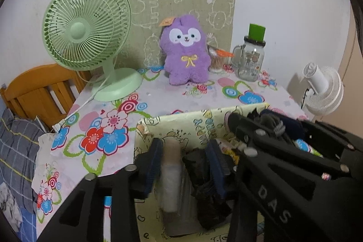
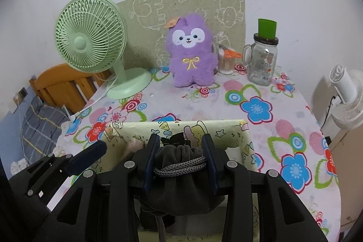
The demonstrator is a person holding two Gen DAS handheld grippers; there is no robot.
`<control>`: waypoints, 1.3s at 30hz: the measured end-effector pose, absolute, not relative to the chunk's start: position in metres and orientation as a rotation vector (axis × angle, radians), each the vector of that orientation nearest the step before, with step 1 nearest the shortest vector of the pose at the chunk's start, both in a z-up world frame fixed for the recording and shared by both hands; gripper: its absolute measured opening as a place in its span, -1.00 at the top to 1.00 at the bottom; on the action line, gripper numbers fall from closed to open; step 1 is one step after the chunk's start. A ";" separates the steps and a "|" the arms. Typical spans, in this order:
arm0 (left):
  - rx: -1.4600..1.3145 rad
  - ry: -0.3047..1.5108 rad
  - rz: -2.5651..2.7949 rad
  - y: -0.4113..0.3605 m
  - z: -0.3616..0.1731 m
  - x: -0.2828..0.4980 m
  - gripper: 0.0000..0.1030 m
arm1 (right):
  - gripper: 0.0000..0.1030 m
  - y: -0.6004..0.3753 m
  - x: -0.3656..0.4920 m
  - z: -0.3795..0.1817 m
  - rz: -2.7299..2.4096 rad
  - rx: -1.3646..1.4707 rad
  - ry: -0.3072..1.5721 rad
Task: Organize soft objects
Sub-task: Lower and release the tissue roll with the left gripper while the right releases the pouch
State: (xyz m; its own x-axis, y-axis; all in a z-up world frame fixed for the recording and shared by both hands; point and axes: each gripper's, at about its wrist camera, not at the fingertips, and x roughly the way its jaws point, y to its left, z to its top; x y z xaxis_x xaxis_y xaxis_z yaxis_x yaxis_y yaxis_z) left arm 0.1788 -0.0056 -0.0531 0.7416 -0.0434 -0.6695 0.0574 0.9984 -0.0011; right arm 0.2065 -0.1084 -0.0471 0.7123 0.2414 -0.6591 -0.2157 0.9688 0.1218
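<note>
A yellow cartoon-print box [image 1: 181, 126] stands at the table's near edge. My left gripper [image 1: 185, 151] hangs open over it. A blurred white-and-pink rolled sock [image 1: 171, 174] lies between its pads, beside the left one and clear of the right. Black fabric [image 1: 204, 176] lies in the box beside the sock. My right gripper [image 2: 180, 142] is shut on a dark grey drawstring pouch [image 2: 179, 155] with a braided cord, held above the box [image 2: 226, 127]. In the right wrist view, one left finger [image 2: 90, 154] shows at the box's left. A purple plush [image 1: 186, 53] sits upright at the back.
A green desk fan [image 1: 88, 33] stands back left, its cord trailing over the table's left edge. A glass jar with a green lid [image 1: 251, 56] and a cup of cotton swabs [image 1: 215, 60] stand back right. A white fan [image 1: 324, 87] is off the right edge, a wooden headboard [image 1: 38, 87] on the left.
</note>
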 end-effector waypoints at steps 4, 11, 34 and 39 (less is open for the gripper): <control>0.043 0.741 -0.054 -0.006 -0.056 0.178 -0.41 | 0.14 -0.109 0.213 -0.055 0.251 0.040 0.757; 0.064 0.759 -0.060 -0.008 -0.062 0.178 -0.64 | -0.44 -0.111 0.211 -0.060 0.237 0.034 0.762; 0.073 0.760 -0.097 -0.021 -0.059 0.137 -0.83 | -0.65 -0.133 0.160 -0.058 0.203 0.024 0.789; 0.061 0.751 -0.103 -0.022 -0.055 0.126 -0.84 | -0.65 -0.136 0.146 -0.054 0.198 0.020 0.777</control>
State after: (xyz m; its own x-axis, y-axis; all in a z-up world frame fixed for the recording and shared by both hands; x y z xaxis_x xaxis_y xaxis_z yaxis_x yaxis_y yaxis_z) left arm 0.1256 -0.0223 -0.0546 0.7261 -0.0710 -0.6839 0.1150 0.9932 0.0189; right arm 0.1463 -0.1359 -0.0537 0.6957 0.1850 -0.6941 -0.1702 0.9812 0.0909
